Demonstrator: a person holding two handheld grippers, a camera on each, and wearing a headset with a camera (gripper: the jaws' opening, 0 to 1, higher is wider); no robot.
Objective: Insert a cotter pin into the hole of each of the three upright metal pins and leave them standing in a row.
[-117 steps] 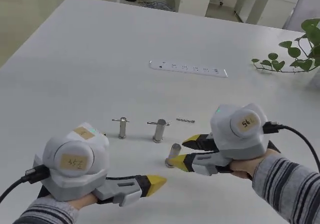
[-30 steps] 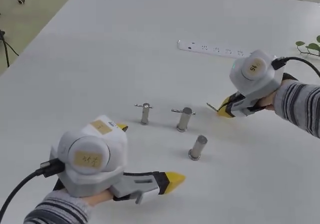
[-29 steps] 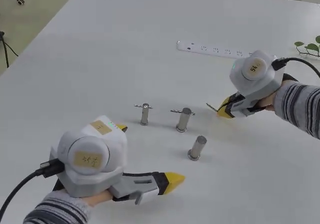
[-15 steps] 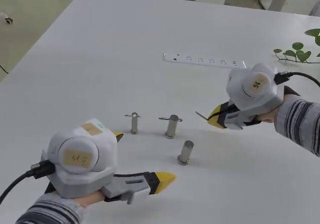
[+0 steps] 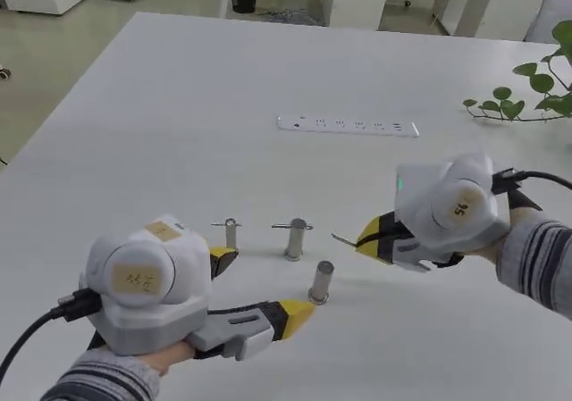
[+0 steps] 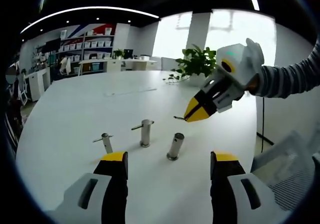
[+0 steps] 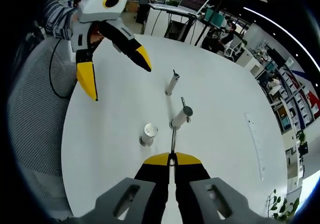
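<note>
1. Closest to the near edge of the table (image 5: 161,97) is my left gripper (image 5: 261,283). Its jaws are spread wide with nothing between them.
2. Just past its yellow tips stands the bare pin (image 5: 321,281), upright, with nothing through its top (in the left gripper view it sits framed between my two jaws).
3. Off to the right, my right gripper (image 5: 366,235) is held above the table with its jaws pinched together on the cotter pin (image 5: 344,238). The cotter pin juts out of the tips toward the standing pins and touches none of them.
4. A little farther from the near edge stand the middle pin (image 5: 294,238) and, beside it, the left pin (image 5: 231,233). Both are upright, each with a thin wire crosswise through its head. The bare pin stands nearer than these two and to their right, out of their line.
5. Well beyond them, toward the middle of the table, a white power strip (image 5: 347,126) lies flat.
6. Farthest off, a leafy plant (image 5: 527,97) trails over the table's right edge.
</note>
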